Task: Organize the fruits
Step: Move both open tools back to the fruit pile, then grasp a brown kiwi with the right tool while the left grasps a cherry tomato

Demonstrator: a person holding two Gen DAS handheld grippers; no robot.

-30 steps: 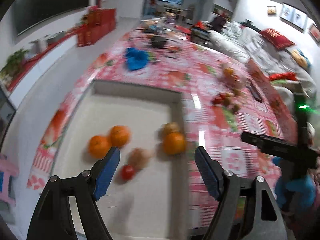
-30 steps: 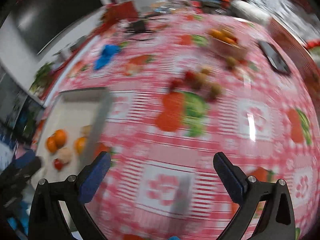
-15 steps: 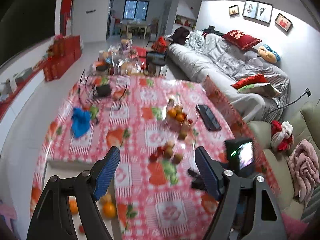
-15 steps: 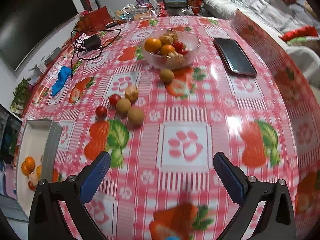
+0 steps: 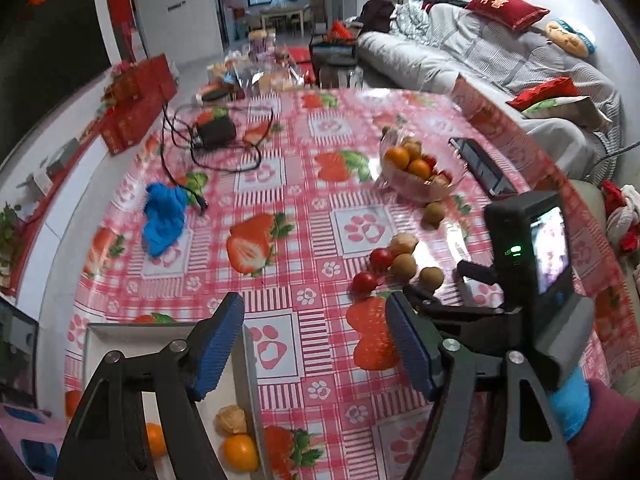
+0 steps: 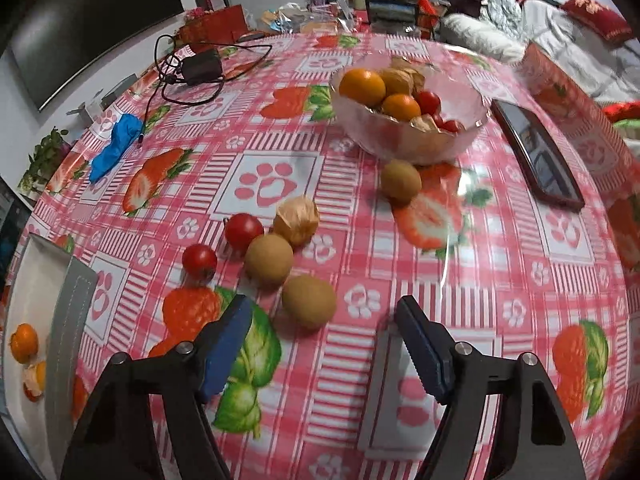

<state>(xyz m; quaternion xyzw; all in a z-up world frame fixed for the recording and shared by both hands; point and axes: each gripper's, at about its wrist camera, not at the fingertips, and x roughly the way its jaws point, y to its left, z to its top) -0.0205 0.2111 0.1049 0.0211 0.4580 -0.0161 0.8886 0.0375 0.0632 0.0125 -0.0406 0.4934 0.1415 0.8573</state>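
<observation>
Two views. Left wrist: our left gripper (image 5: 314, 344), jaws just narrowing yet spread and empty, hangs over the tray (image 5: 250, 376) rim at 7 o'clock; loose fruits (image 5: 394, 266) lie at 2 o'clock. Right wrist: our right gripper (image 6: 324, 344), just narrowing, spread, empty; the nearest kiwi (image 6: 309, 301) sits at 11 o'clock, so we should centre before pinching gently.

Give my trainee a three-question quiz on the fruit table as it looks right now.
1. True or false: the right claw holds a fruit.
2. How many red tomatoes lie loose on the tablecloth?
3. What lies right of the glass bowl: A phone, B blue cloth, C charger?

Key: 1 false, empty, jaws have just been closing. 2 two. 3 A, the phone.
</observation>
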